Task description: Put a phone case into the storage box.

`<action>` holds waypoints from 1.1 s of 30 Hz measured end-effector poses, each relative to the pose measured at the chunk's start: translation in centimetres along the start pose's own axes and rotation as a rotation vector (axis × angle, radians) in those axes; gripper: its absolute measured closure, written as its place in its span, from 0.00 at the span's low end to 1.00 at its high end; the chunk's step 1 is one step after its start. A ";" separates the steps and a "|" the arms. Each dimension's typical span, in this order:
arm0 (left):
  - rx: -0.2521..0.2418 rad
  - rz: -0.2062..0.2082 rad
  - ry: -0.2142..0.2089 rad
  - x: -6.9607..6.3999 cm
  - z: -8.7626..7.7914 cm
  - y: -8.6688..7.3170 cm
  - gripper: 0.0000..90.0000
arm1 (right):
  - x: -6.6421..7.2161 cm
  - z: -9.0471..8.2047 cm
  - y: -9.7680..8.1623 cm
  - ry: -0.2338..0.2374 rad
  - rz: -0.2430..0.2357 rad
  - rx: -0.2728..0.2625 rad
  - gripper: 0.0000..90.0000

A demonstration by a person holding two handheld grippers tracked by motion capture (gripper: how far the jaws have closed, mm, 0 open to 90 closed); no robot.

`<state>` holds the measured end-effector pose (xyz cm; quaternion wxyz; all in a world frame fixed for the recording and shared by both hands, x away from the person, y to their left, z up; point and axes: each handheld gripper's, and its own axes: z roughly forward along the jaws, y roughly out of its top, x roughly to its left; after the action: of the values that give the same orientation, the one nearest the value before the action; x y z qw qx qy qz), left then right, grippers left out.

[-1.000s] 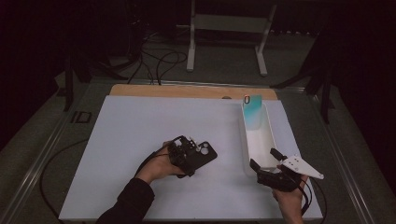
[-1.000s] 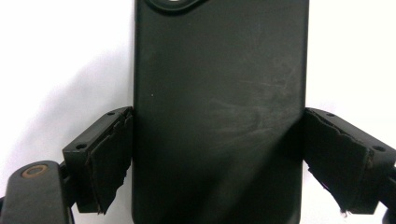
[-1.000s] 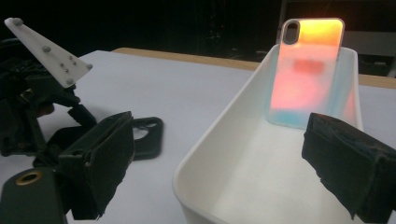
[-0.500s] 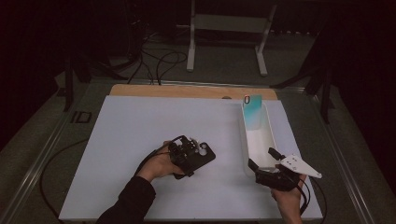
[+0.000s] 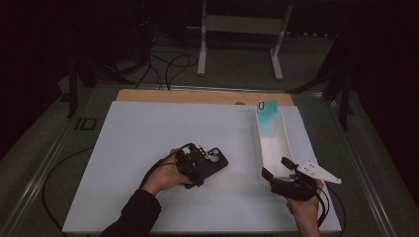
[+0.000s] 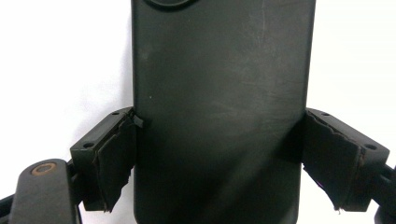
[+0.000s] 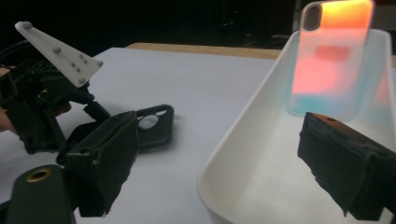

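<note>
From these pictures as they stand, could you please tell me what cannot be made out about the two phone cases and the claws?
- Black phone case, left gripper view: top and bottom ends cut off by the frame edges; whether the left claw pads press its sides is unclear.
- Same case, high view: partly covered by the hand and claw.
- Coloured phone case in the white tray, right gripper view: blurred; the right claw hides its lower corner.

No text, label, brand, number or sign can be read anywhere in these views, neither on the black phone case (image 6: 219, 107) nor on the white tray (image 5: 284, 148) nor on the translucent case (image 7: 334, 56).
</note>
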<state>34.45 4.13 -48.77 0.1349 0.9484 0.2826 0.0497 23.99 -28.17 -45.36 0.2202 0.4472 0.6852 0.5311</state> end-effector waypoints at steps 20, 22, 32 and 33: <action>-0.258 -0.035 0.045 -1.2 -4.0 -0.7 0.17 | 0.2 1.5 1.5 0.091 0.024 0.053 0.09; -0.283 -0.029 0.048 -1.6 -4.4 -0.5 0.17 | 0.6 2.0 1.8 0.110 0.024 0.053 0.09; -0.370 0.033 0.034 -3.5 -5.3 0.0 0.17 | 2.6 4.1 3.0 0.192 0.031 0.078 0.14; -0.382 0.038 0.040 -3.8 -5.5 0.0 0.17 | 3.0 4.5 3.1 0.211 0.038 0.088 0.15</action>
<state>30.39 3.27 -43.59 0.3059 0.9096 0.2524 0.1240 27.14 -23.18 -43.52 0.1170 0.4107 0.7187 0.5488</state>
